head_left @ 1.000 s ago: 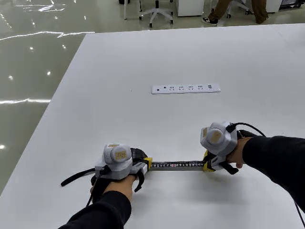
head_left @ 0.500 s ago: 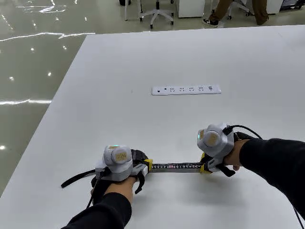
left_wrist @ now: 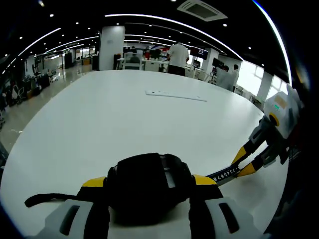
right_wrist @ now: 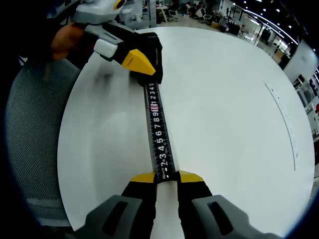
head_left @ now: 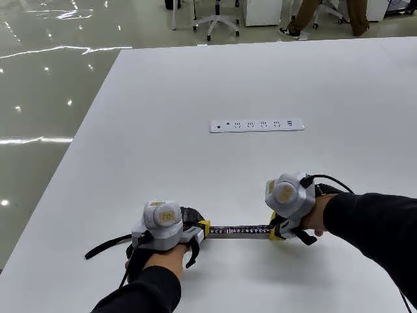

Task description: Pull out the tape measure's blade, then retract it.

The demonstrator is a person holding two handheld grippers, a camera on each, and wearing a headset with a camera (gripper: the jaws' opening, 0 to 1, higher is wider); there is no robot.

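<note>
The head view looks down from the near edge of the white tabletop [head_left: 195, 85] toward 12 o'clock. The left gripper view sits low, close behind the black tape measure case [left_wrist: 149, 181], facing 2 o'clock. The right gripper view runs along the numbered blade [right_wrist: 157, 129] toward 9 o'clock. All share that blade.

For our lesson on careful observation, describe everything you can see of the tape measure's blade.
The blade is a narrow pale strip with black numerals and one red mark. Partly drawn out, it runs straight and low over the white table from the black case, clamped in the left tool, to its tip, pinched by the right tool.
</note>
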